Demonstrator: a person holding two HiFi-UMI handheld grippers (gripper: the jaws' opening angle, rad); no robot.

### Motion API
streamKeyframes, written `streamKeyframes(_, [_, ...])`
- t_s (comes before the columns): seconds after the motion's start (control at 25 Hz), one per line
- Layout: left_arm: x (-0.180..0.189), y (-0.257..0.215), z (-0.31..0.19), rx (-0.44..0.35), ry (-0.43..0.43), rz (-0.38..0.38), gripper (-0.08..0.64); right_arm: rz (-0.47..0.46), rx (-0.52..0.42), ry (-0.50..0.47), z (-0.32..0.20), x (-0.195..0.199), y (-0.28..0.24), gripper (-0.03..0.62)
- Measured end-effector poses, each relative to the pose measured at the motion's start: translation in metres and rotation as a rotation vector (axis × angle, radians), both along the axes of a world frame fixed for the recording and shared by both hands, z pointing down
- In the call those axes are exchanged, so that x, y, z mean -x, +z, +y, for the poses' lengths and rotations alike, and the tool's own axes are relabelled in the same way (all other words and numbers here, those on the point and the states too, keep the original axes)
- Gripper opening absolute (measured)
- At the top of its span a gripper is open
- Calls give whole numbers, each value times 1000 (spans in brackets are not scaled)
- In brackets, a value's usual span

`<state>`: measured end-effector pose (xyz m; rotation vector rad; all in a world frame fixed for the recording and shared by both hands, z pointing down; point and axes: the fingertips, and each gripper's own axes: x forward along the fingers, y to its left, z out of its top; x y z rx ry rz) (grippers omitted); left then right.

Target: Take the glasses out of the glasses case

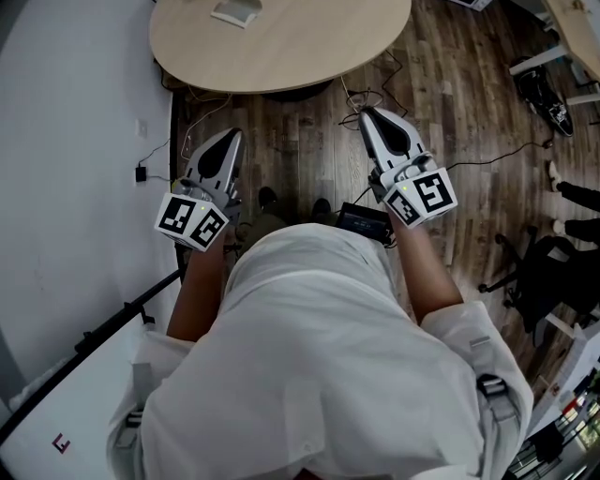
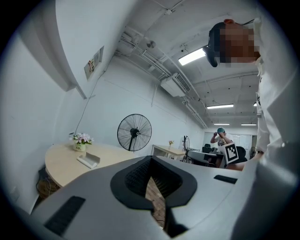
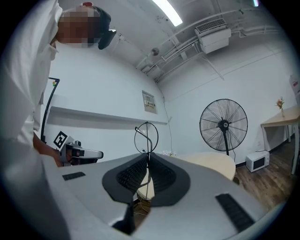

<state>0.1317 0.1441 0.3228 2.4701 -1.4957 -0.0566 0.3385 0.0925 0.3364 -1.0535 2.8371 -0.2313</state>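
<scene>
Jaws of the right gripper [image 3: 147, 161] are closed on the glasses [image 3: 146, 137]. The pads pinch a thin wire part of the frame, and one round rim stands upright above the jaw tips. Jaws of the left gripper [image 2: 151, 161] meet pad to pad at the tips with nothing between them. Only floor shows through the gap lower down.

View differences:
- Only the right gripper view shows the glasses. In the head view they are too thin to make out at the tips of the right gripper [image 1: 366, 112].
- The left gripper view shows the case [image 2: 87, 160] lying on the table [image 2: 58, 164] beside a flower pot [image 2: 80, 143], well apart from both grippers. The head view cuts the case [image 1: 236, 9] off at its top edge.
- The fan [image 2: 134, 132] appears in both gripper views but not in the head view.

Clearance, head view:
- Both grippers are held over the floor [image 1: 309, 159], side by side and apart. Their tips point at the curved table edge and sit just short of it.
- The wall [image 1: 75, 141] lies close on the left of the left gripper [image 1: 228, 139].
- Cables [image 1: 364, 96] lie on the floor at the table edge, just ahead of the right gripper.
- To the right, open floor extends to a chair [image 1: 534, 272].
</scene>
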Motion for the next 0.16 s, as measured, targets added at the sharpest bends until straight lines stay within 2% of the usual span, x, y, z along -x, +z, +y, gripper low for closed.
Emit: streamKeyframes(0.16, [-2,7,-1,13,-7,7,12,1,-2,1,-4,-2,5,32])
